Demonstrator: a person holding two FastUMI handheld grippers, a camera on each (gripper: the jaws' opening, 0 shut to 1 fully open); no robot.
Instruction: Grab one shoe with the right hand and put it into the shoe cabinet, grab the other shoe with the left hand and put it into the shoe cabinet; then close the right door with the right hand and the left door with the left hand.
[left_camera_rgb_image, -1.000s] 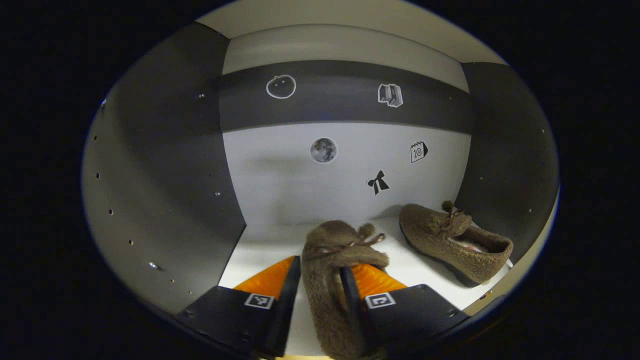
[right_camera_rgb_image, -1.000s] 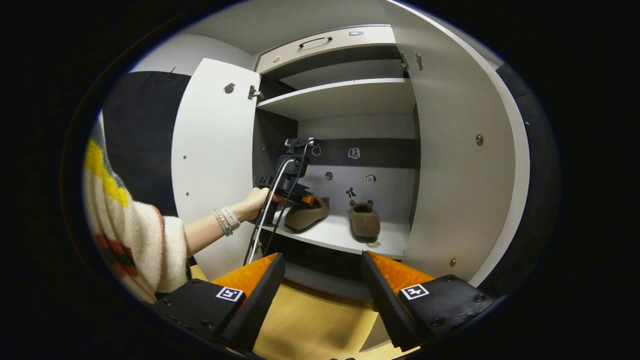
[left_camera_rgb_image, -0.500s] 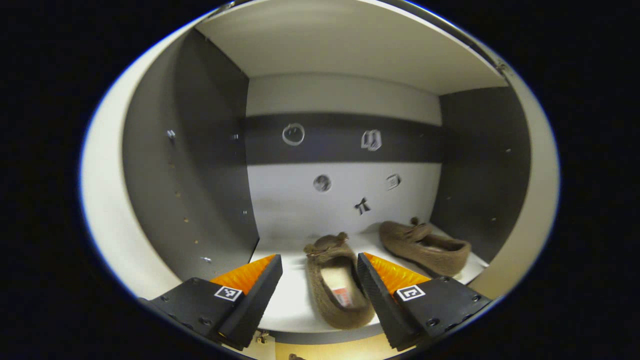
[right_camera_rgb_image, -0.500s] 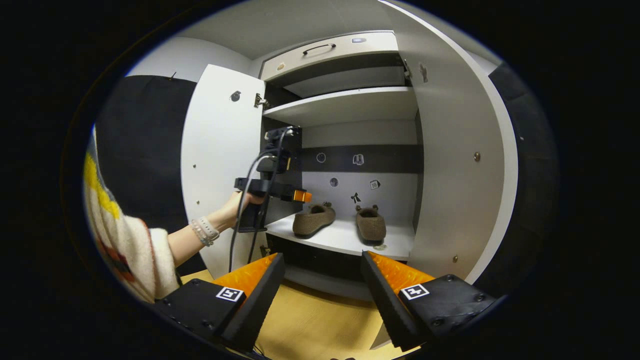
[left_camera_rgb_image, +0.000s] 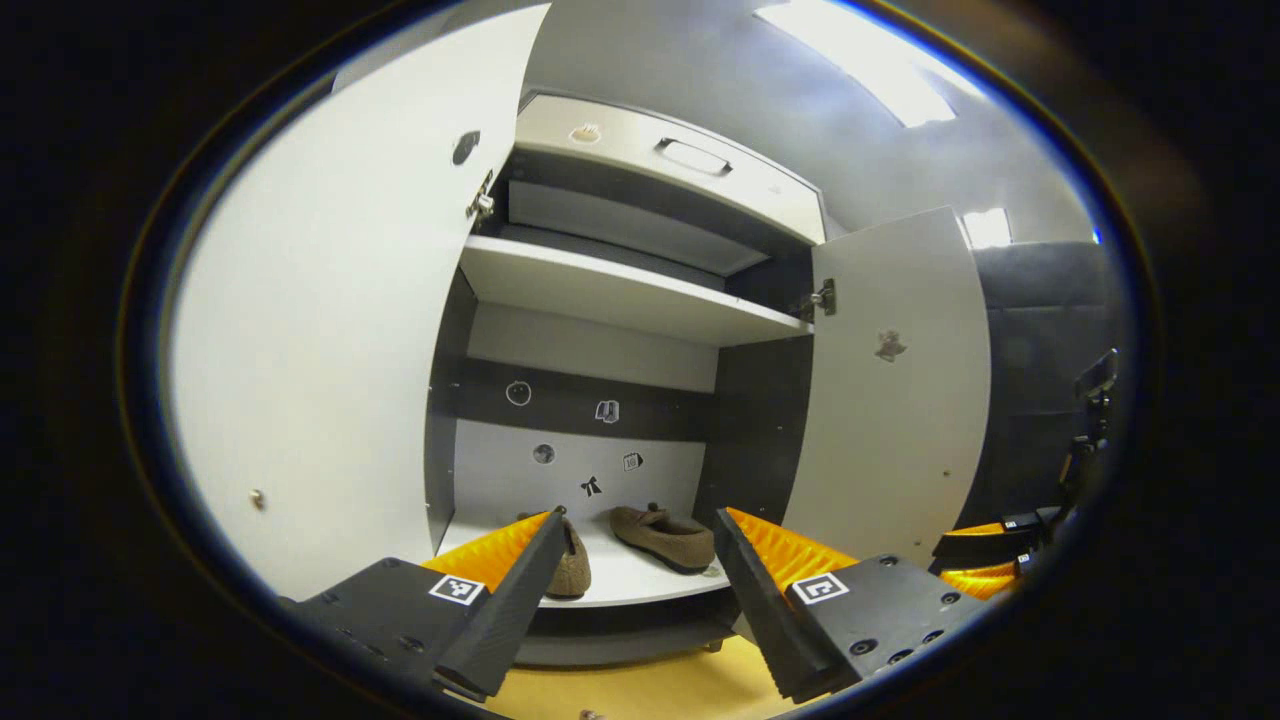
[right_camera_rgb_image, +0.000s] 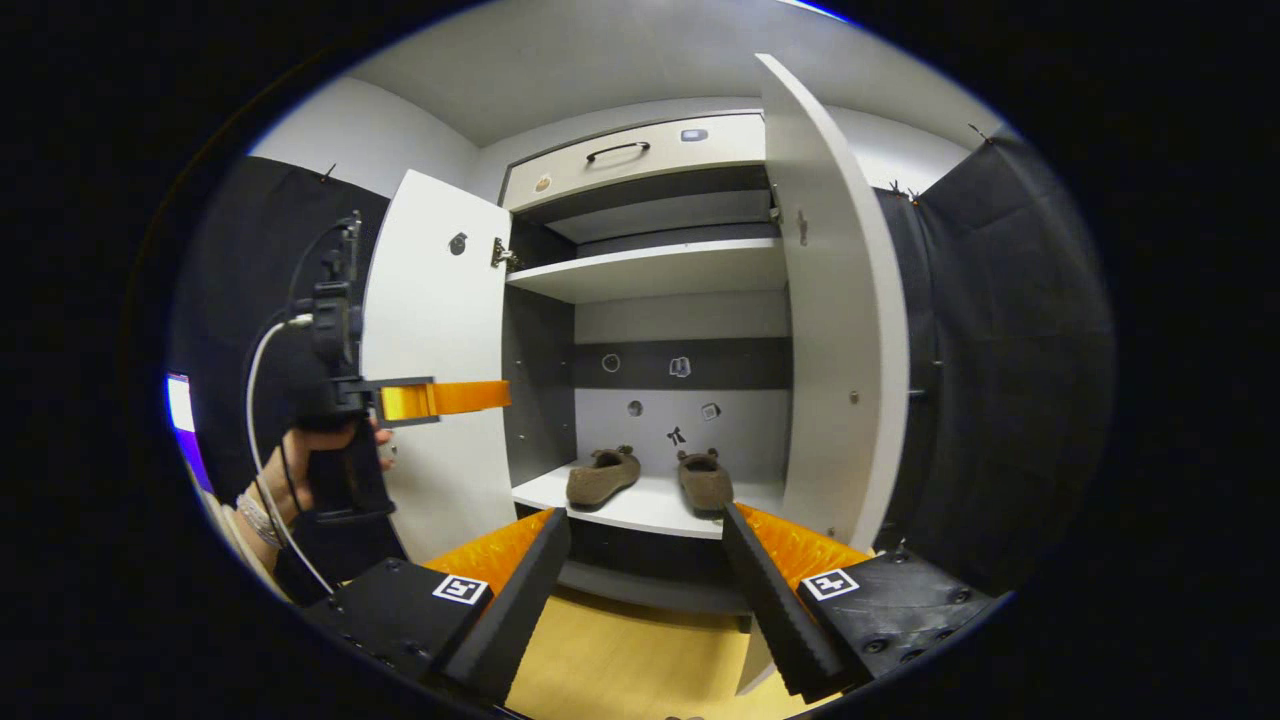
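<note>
both shoes (right_camera_rgb_image: 603, 476) (right_camera_rgb_image: 705, 478) sat side by side on the lower shelf (right_camera_rgb_image: 640, 508) of the shoe cabinet. the right gripper (right_camera_rgb_image: 645, 585) and left gripper (left_camera_rgb_image: 632, 580) were released, holding nothing. next, the right gripper should push the right door (right_camera_rgb_image: 835, 330) flat near its free edge, slowly.

shoes (right_camera_rgb_image: 650, 478) side by side on cabinet shelf (right_camera_rgb_image: 640, 508)
</note>
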